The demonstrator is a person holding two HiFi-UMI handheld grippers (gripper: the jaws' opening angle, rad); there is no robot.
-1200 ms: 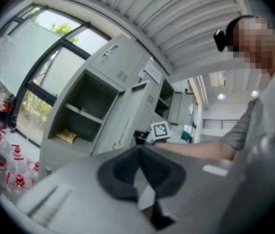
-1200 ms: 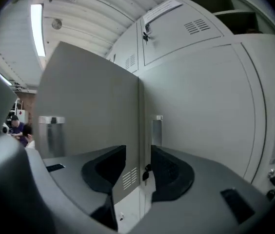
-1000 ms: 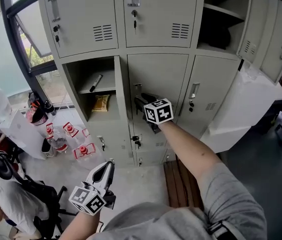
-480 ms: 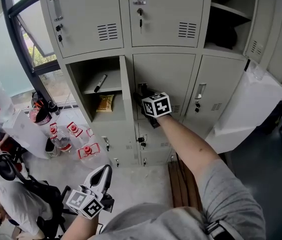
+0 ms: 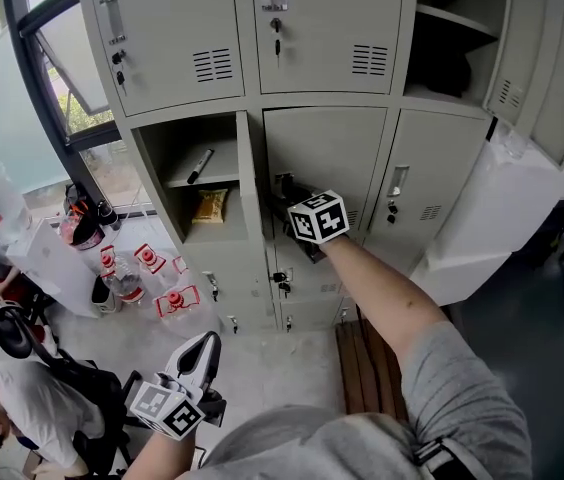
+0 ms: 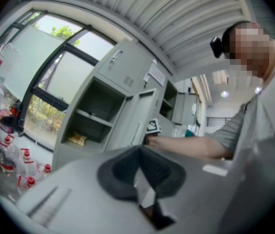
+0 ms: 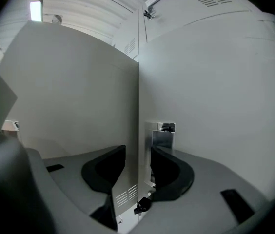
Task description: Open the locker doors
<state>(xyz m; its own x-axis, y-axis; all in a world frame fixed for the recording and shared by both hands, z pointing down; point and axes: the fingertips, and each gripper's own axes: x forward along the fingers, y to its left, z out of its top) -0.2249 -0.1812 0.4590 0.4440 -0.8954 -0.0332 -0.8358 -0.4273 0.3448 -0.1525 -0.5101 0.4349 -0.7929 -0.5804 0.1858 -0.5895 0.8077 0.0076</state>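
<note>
My right gripper [image 5: 284, 192] reaches to the left edge of the closed middle locker door [image 5: 330, 153]. In the right gripper view its jaws [image 7: 138, 165] stand open, pointing at the corner where that door [image 7: 215, 91] meets the swung-out door of the left locker [image 7: 79, 96]. The metal handle [image 7: 163, 134] sits just above the right finger [image 7: 171, 168], and the lock's key [image 7: 141, 206] hangs below. Nothing is pressed between the pads. My left gripper [image 5: 209, 344] hangs low by the floor, fingertips [image 6: 127, 167] together, holding nothing.
The left middle locker [image 5: 162, 148] is open, with a marker [image 5: 193, 165] on its shelf and a snack bag [image 5: 205, 206] below. The right middle door [image 5: 432, 168] is closed. Water bottles [image 5: 152, 278] stand on the floor; a seated person [image 5: 7, 408] is at the lower left.
Little differs: the right gripper keeps to the middle door's left edge and has tipped slightly; the left gripper hangs where it was.
</note>
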